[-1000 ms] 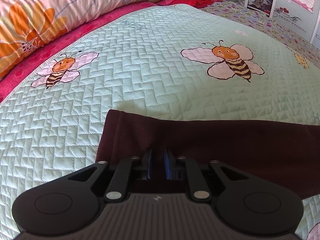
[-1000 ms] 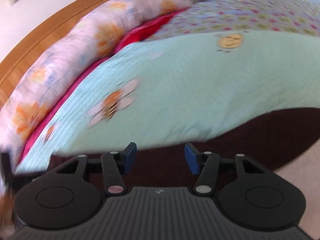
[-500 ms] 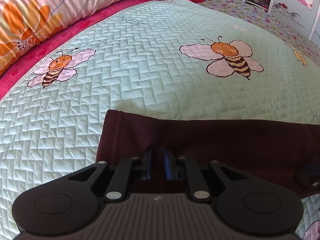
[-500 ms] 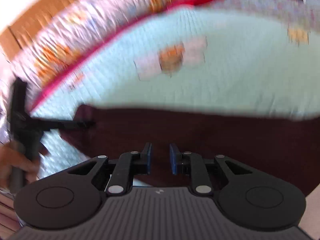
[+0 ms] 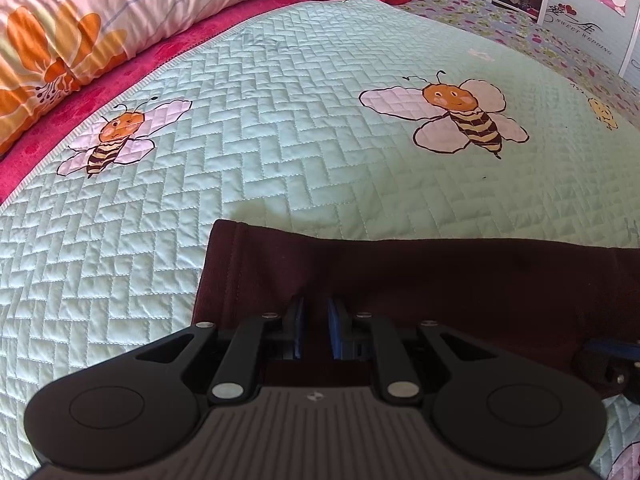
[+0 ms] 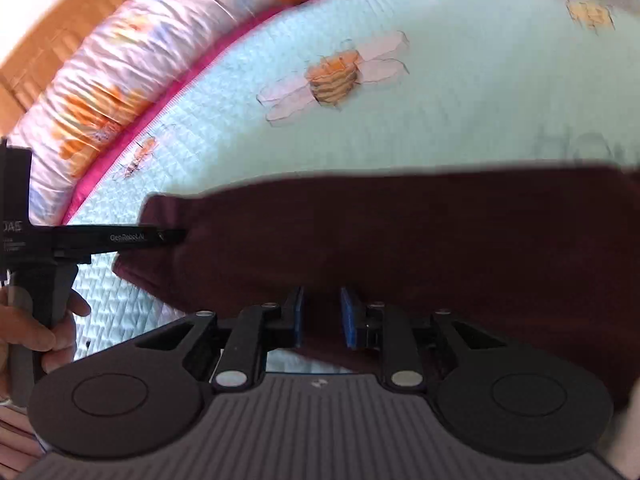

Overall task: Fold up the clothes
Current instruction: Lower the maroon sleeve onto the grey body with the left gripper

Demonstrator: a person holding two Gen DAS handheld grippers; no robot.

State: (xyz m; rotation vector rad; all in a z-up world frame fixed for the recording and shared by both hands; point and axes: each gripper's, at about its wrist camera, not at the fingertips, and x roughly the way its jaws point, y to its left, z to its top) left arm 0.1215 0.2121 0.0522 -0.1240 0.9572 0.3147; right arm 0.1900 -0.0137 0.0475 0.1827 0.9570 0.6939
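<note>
I read the task as early: the maroon garment (image 5: 440,276) lies spread in a wide band across the near side of the bed, on the mint quilt (image 5: 280,140) with its bee prints, and I see no finished fold in either view. Its far edge runs roughly straight; the left end shows a stitched hem. My left gripper (image 5: 316,330) has its blue fingers (image 5: 297,330) drawn close together on the garment's near edge, cloth pinched between them, so I count that corner as secured. My right gripper (image 6: 322,320) sits further along the same near edge; its jaws are opening slightly at this moment, cloth lies between the pads, and they appear to press it, though blur in the right wrist view leaves some doubt. Judgement: both near-edge grips are about set, and the lift and fold toward the far side are still to do, along with any later folds. Writing: the left gripper's side (image 6: 128,237) reads "GenRobot.AI" as best I can make out, with a partial label near the handle I cannot read. On the far wall panel (image 5: 588,36) I read "SWEET WEDDING" beneath characters too small to make out.
</note>
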